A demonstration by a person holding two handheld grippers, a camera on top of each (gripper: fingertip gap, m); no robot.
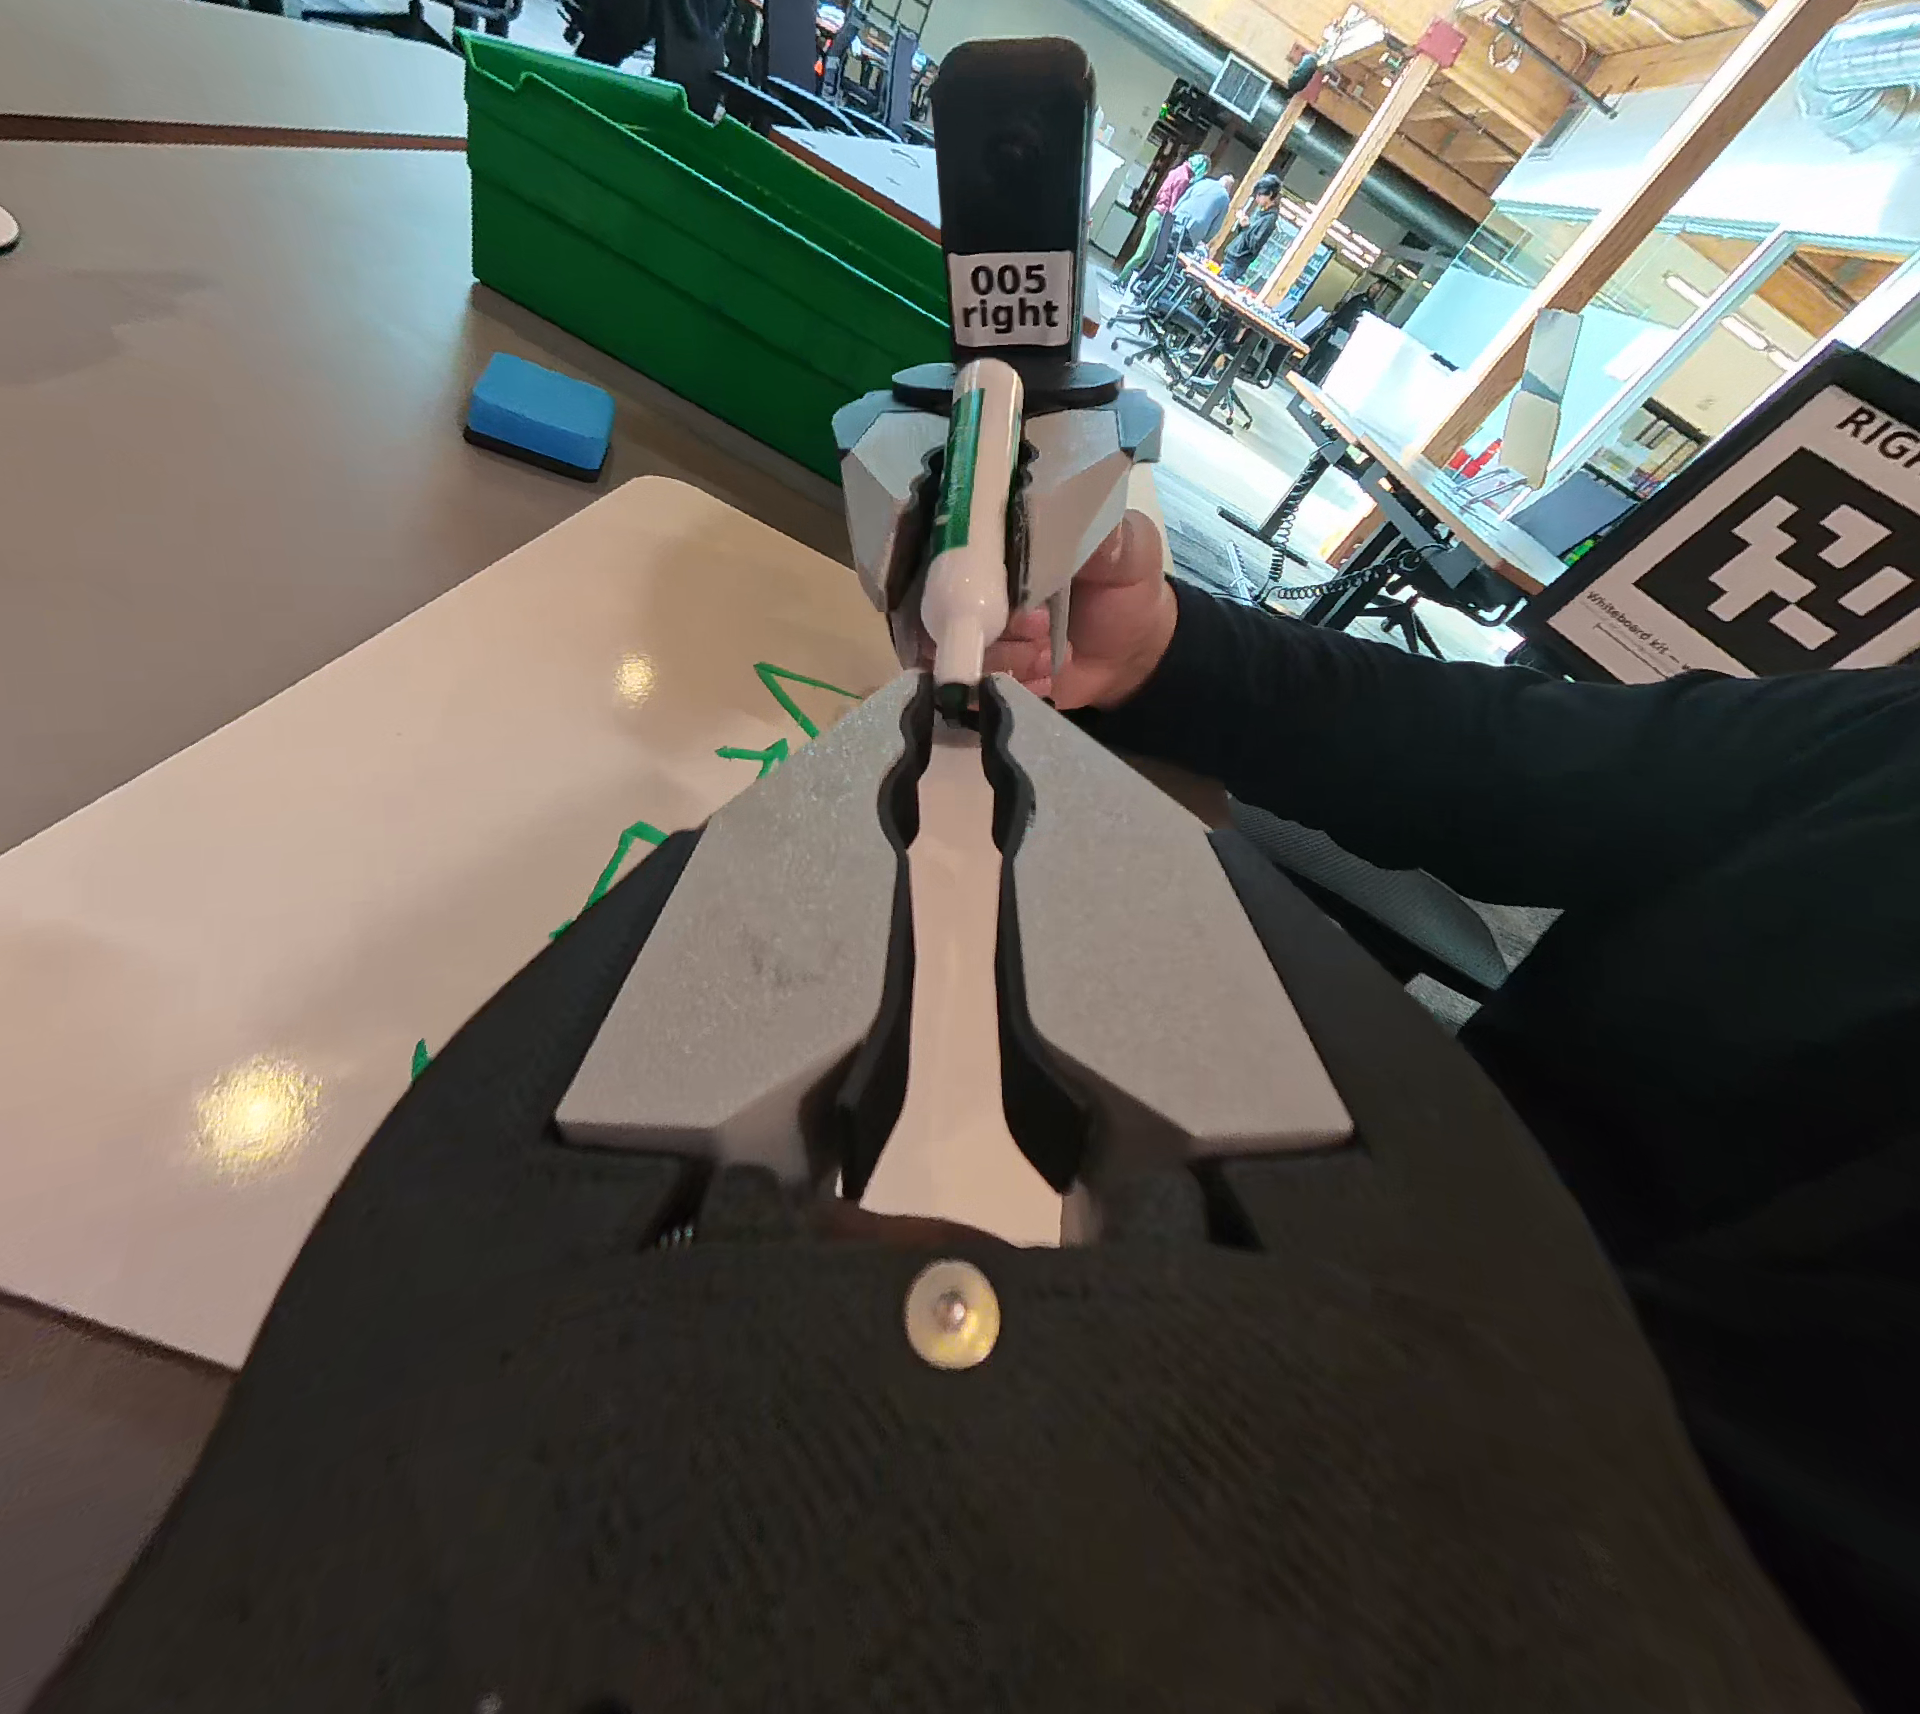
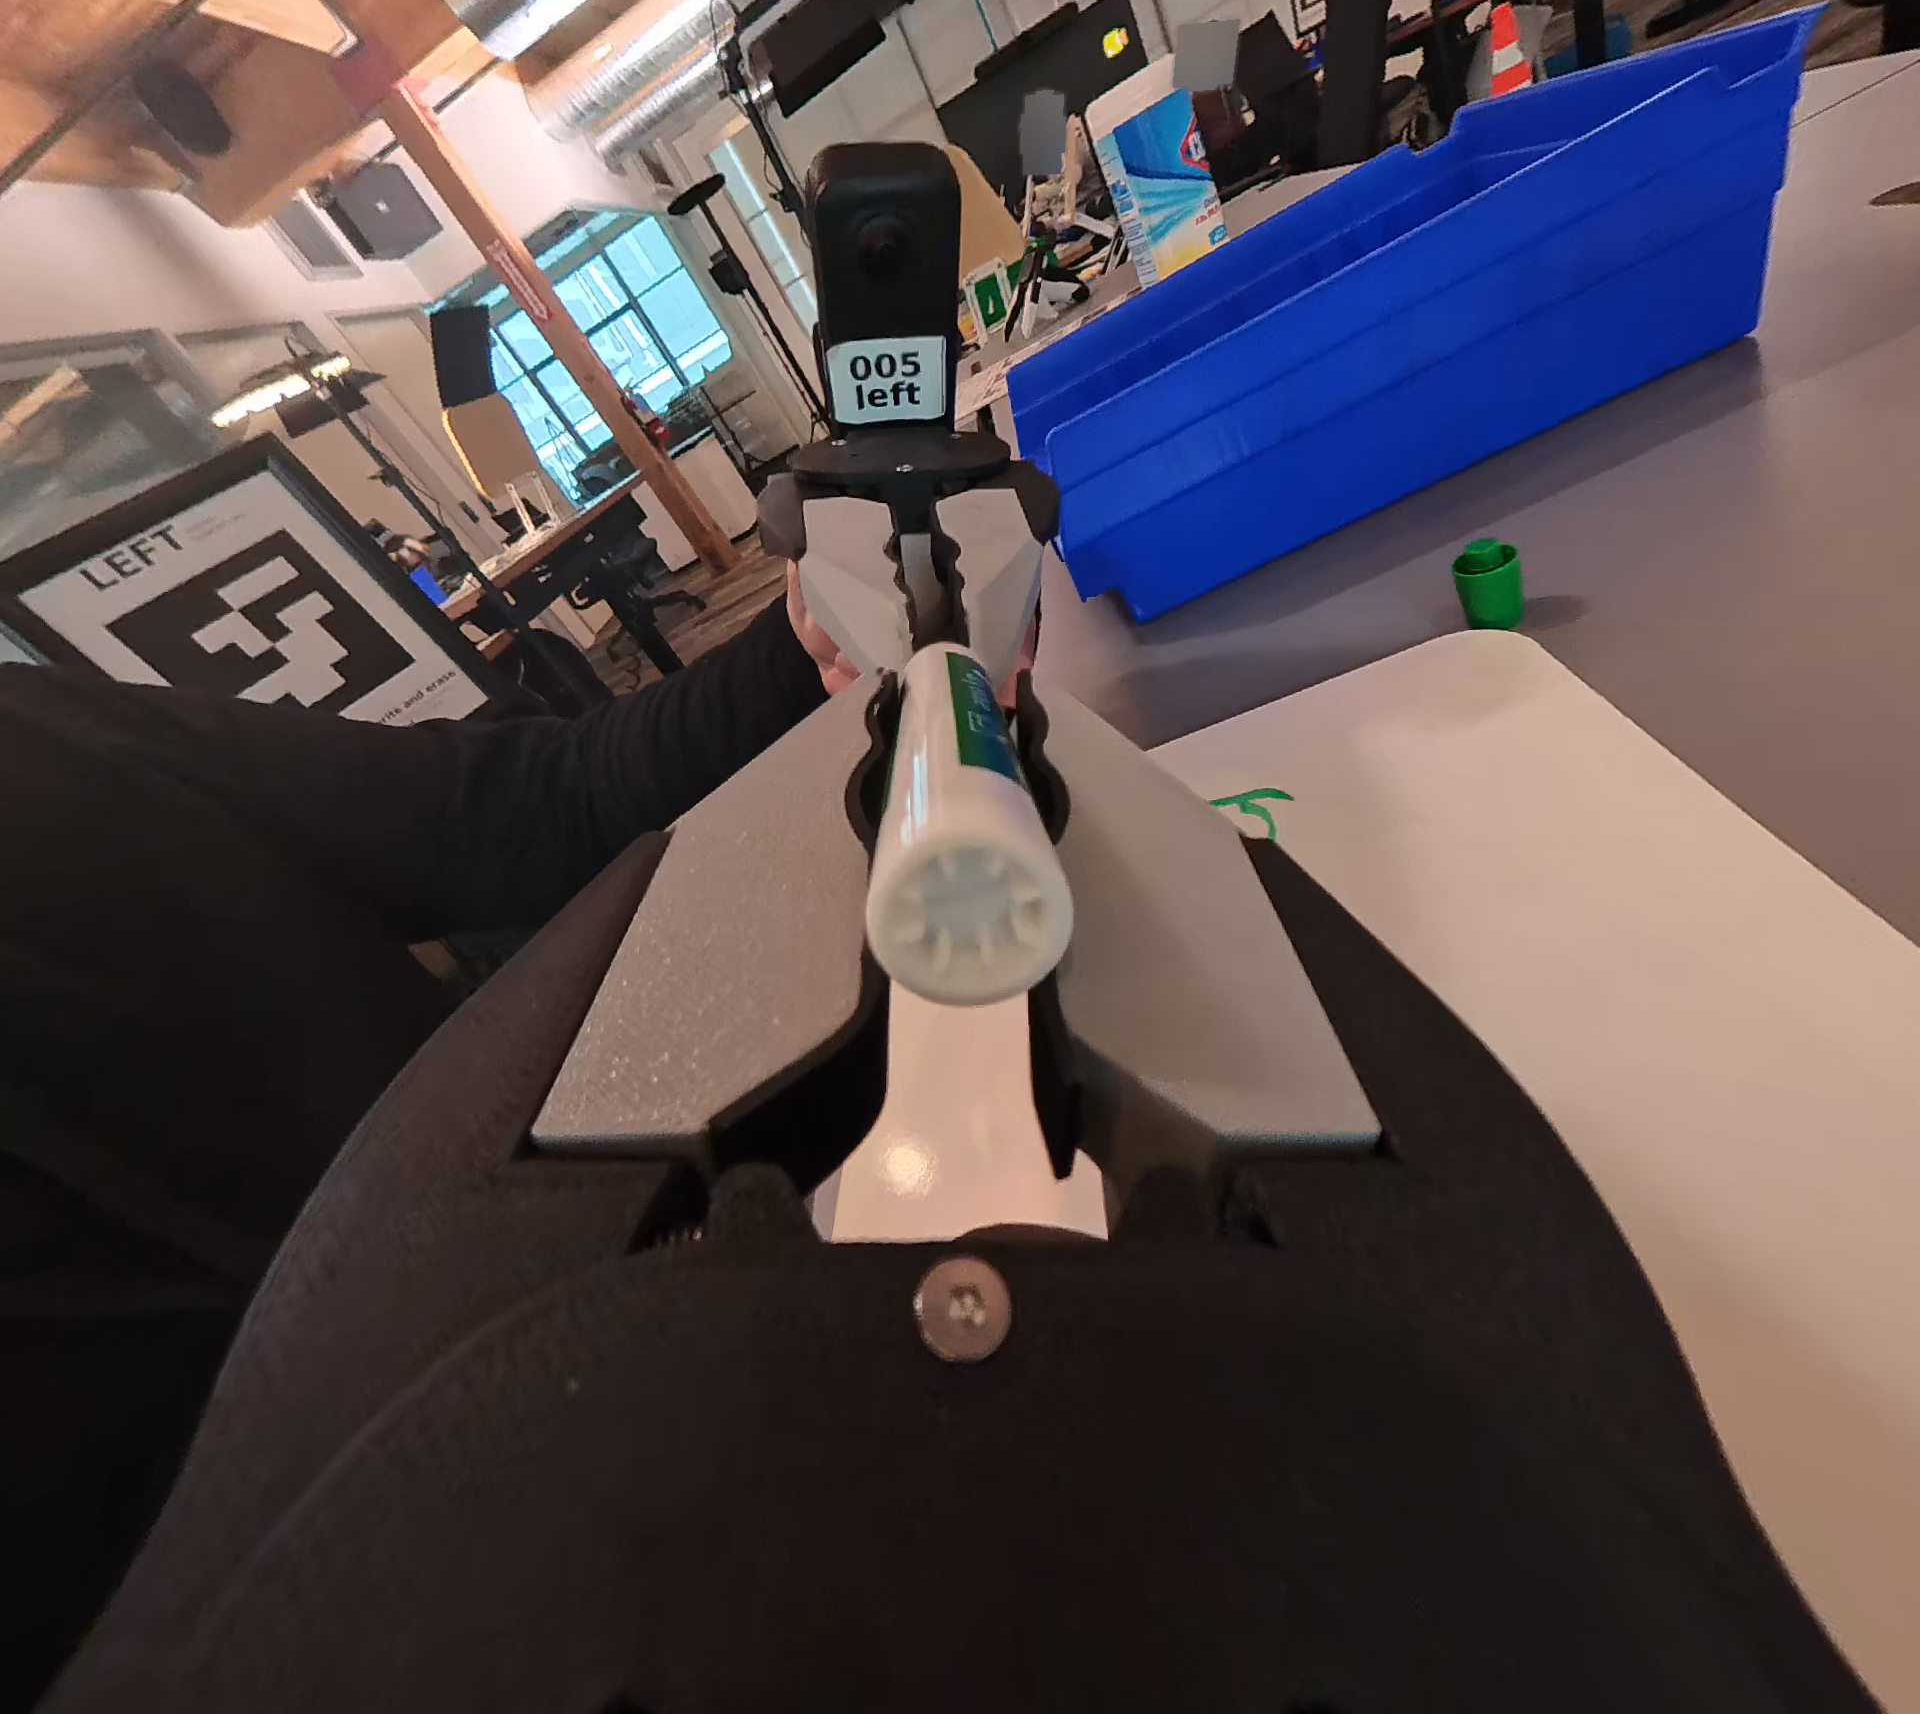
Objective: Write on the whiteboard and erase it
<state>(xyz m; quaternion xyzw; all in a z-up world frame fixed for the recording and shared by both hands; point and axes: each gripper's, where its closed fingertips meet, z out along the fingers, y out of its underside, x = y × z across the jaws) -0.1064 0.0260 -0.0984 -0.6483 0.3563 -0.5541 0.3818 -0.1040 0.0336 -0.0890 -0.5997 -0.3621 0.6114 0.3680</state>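
The white whiteboard (image 1: 364, 833) lies flat on the table with green scribbles (image 1: 790, 688) on it; it also shows in the right wrist view (image 2: 1558, 937). My right gripper (image 2: 956, 703) is shut on an uncapped green-and-white marker (image 2: 966, 833), its rear end facing the camera. In the left wrist view the marker (image 1: 971, 511) points at my left gripper (image 1: 953, 693). The left jaws stand a narrow gap apart and close round the nib. The green cap (image 2: 1488, 584) stands on the table beyond the board. A blue eraser (image 1: 535, 415) lies left of the board.
A green bin (image 1: 675, 241) stands behind the eraser. A blue bin (image 2: 1403, 376) stands behind the cap. Framed black-and-white tag signs stand at the table's near side (image 1: 1766, 563) (image 2: 239, 615). A dark-sleeved arm (image 1: 1455, 781) reaches in. Office desks and chairs lie beyond. Less than 4 cm separates the two grippers' tips. Left tips and right tips are each some 20 centimeters from the green cap (image 2: 1488, 584). The blue eraser (image 1: 535, 415) is about 25 centimeters from both grippers' fingertips.
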